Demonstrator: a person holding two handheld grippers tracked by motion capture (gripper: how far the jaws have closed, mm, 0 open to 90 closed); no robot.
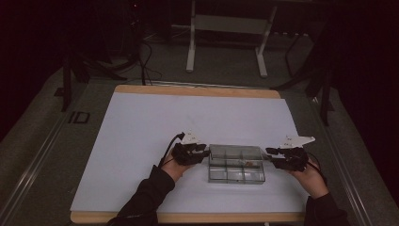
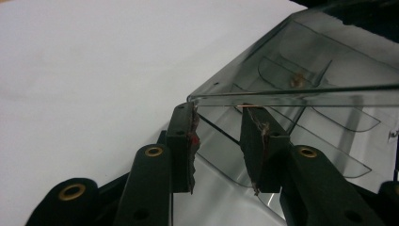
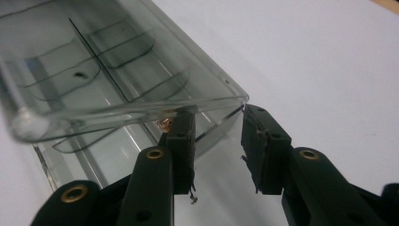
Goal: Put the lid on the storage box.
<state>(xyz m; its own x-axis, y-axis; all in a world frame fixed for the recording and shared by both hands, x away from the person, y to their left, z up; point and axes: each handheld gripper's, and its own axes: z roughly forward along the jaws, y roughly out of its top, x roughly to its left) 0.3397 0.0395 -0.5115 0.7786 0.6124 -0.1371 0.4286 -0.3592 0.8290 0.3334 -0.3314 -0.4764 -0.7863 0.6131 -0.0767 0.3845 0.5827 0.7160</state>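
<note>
Clear plastic box point(image 1: 236, 164) sits between both grippers' parted fingers point(image 2: 182, 141).

The clear compartment box point(image 1: 236, 163), near the tabletop's point(image 1: 141, 127) front edge, is the one obstacle on the white surface, flanked by the left gripper point(image 1: 205, 154) and right gripper point(image 1: 269, 151) at its short ends, while the far half and both far corners lie open.

Left gripper point(image 1: 205, 153) and right gripper point(image 1: 269, 151) point inward at each other, jaws parted, each forearm reaching in from below.
</note>
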